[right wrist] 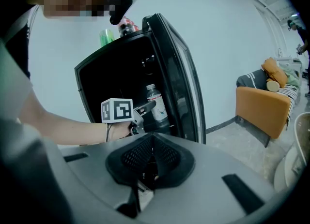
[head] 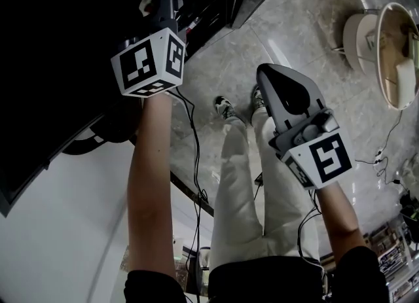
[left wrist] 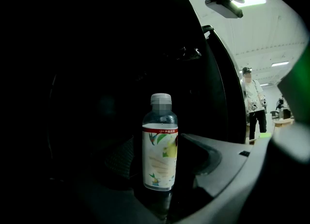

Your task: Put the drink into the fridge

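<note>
While the drink bottle [left wrist: 160, 145] stands upright inside the dark fridge [right wrist: 104, 80], the left gripper [right wrist: 147, 107] reaches in with its jaws wide on either side of it, not pressing, and the right gripper [right wrist: 152, 161] hangs outside, jaws together on nothing.

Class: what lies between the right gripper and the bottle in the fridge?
The left gripper, on the person's arm, reaches toward the bottle. The right gripper view shows it, beyond the right gripper's shut fingers.
</note>
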A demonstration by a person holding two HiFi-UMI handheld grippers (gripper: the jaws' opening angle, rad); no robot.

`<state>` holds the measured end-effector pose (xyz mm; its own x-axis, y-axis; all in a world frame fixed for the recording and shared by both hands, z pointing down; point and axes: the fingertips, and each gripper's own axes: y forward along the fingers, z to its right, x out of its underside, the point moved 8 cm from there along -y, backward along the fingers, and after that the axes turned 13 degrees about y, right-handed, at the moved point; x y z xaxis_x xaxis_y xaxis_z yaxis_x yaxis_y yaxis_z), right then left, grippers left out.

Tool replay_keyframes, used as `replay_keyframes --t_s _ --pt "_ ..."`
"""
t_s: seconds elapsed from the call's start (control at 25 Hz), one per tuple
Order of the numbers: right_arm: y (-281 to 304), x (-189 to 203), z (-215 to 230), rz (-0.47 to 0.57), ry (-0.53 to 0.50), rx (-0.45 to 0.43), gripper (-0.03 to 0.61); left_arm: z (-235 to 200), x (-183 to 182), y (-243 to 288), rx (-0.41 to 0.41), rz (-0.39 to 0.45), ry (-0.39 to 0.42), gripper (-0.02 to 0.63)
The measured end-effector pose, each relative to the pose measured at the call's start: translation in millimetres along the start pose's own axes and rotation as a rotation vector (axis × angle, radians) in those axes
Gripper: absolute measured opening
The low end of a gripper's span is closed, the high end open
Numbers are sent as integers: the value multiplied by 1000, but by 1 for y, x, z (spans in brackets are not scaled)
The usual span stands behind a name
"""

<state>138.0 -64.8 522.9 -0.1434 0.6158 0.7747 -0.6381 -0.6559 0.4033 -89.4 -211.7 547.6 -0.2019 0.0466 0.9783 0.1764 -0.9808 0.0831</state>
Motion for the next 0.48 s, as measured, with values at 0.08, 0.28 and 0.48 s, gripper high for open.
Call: replay_keyframes --t_s 0.08,0.28,0.48 --pt "-2 0 -1 0 -2 -3 14 1 -1 -11 -16 8 -9 305" --pt "-6 2 -4 2 -4 -11 15 14 -7 -47 0 -5 -1 239" --pt "-1 5 -5 6 -5 -14 15 36 -10 -85 24 -21 -52 70"
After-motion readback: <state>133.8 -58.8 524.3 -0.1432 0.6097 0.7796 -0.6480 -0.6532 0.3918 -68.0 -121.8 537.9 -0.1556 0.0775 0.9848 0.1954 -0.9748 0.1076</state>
